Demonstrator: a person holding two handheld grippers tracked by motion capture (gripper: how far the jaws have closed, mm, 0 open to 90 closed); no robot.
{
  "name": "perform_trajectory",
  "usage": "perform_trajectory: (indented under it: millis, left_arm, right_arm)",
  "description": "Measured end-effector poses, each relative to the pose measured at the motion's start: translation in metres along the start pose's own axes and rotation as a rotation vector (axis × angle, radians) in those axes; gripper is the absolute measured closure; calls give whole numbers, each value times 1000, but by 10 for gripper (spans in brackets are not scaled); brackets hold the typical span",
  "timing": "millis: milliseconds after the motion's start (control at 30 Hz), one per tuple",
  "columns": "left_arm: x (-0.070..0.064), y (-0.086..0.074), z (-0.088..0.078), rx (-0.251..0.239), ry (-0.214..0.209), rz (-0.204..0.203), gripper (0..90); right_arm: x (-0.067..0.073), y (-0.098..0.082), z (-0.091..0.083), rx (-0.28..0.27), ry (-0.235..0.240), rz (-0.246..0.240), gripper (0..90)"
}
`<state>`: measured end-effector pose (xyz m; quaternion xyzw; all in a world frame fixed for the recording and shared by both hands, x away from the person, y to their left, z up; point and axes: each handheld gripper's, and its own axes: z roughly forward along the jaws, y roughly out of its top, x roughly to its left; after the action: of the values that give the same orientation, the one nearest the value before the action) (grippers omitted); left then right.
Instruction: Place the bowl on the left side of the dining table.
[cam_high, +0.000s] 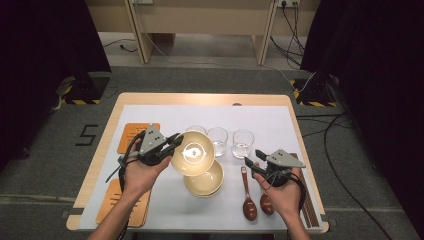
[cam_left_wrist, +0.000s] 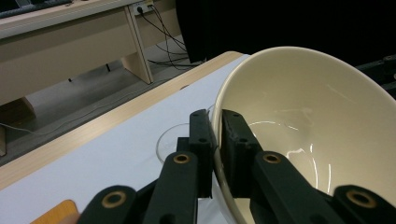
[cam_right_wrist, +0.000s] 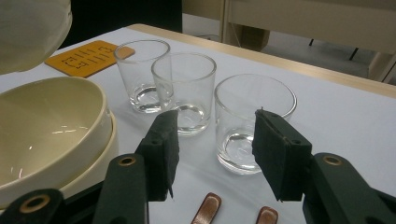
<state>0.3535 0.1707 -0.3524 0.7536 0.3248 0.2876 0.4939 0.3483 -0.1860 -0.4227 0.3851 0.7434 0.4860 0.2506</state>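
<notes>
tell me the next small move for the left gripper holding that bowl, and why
Probably carry the lifted bowl left toward the orange mat and level it. The left gripper pinches its rim, tilted above the stacked bowls, and the mat lies bare, while the right gripper hangs open near the glasses.

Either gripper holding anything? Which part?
Left gripper holds the lifted cream bowl by its rim, one jaw inside, one outside. Right gripper is open, holding nothing.

Three glasses (cam_high: 218, 139), two spoons (cam_high: 248, 202), orange mats (cam_high: 131, 136).
</notes>
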Motion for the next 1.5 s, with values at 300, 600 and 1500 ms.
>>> perform_trajectory:
  millis: [300,600,1500]
  left_arm:
    - [8,2,-4,-11,20,-8,825]
    - [16,2,-7,-13,46,-14,825]
    - [42,-2,-14,-18,109,-63,825]
  right_arm:
    - [0,0,0,1,-2,0,511]
    - [1,-1,1,5,2,1,511]
    - [2,-3,3,9,-7,-4,502]
